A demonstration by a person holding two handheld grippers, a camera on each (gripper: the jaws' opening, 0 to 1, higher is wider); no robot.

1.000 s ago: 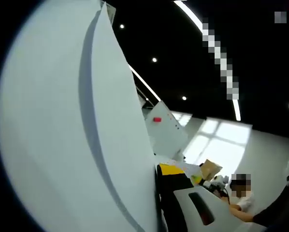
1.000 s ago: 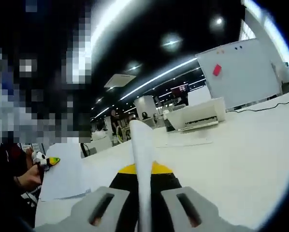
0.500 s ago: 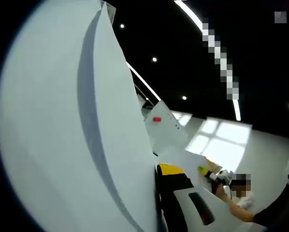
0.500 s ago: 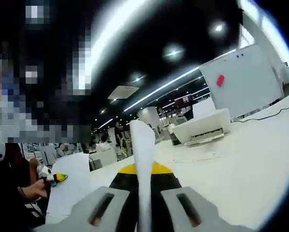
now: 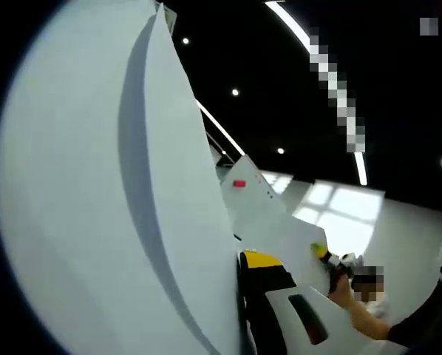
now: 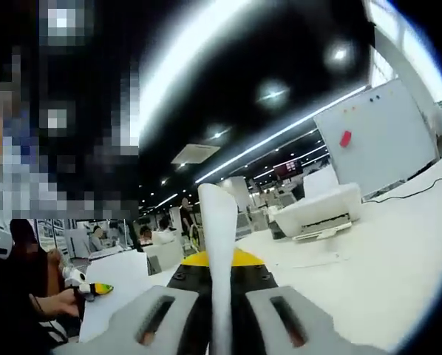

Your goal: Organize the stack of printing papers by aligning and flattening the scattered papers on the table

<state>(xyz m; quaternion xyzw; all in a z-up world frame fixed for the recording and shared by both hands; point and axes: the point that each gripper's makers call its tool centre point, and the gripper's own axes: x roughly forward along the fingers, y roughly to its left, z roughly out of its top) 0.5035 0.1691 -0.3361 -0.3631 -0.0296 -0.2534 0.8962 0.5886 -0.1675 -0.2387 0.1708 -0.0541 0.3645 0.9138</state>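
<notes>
We have the papers [image 5: 110,207] up in the air, off the bench [image 6: 398,251]. That is where things could go wrong. If one side lets go, the sheets will slide and fan out again. If we pull our two hands apart, the papers could bend or tear. If we tap them down crooked, the edges will not line up.

In the right gripper view, the right gripper [image 6: 219,310] has its fingers [image 6: 151,318] pressed close on the thin edge of the papers [image 6: 219,251]. The white edge stands straight up between them, so we think the hold is tight.

In the left gripper view, the left gripper [image 5: 269,303] is beside the big white sheets, which curve up and cover most of the picture. One finger [image 5: 310,322] shows, touching the papers. The other is hidden behind them, so we cannot tell how far open this side is.

Far off on the bench sit a printer [image 6: 318,213] and a whiteboard [image 6: 376,137]. Another person's hand [image 5: 341,285] holds more paper with a small gripper.
</notes>
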